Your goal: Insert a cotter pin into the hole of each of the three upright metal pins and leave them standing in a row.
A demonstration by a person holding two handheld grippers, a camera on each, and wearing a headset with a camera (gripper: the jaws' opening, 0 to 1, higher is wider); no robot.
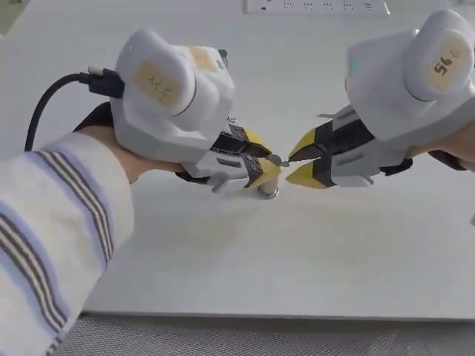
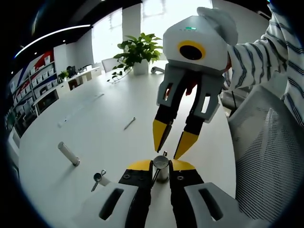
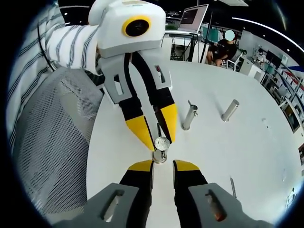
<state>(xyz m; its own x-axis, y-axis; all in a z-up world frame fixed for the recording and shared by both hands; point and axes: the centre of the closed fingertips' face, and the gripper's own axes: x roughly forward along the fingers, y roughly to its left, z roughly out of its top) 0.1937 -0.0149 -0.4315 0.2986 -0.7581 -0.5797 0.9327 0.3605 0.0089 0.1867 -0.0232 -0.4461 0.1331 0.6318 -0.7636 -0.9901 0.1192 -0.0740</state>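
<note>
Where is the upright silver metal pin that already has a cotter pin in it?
In the right gripper view, this silver metal pin stands on the white table, right of the gripped pin and left of a bare pin.

Worktop [image 1: 223, 252]: white, smooth
Upright pin [image 3: 160, 151]: stands between the left gripper [image 2: 161, 164] pads
Second pin [image 2: 69, 153]: left of that gripper
Cotter pin [image 2: 129, 123]: ahead-left
Potted plant [image 2: 137, 52]: far ahead

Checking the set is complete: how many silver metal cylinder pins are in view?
3. One silver metal pin is in the left gripper; two more are beyond on the white table: one with a thin cotter pin, one bare.
</note>
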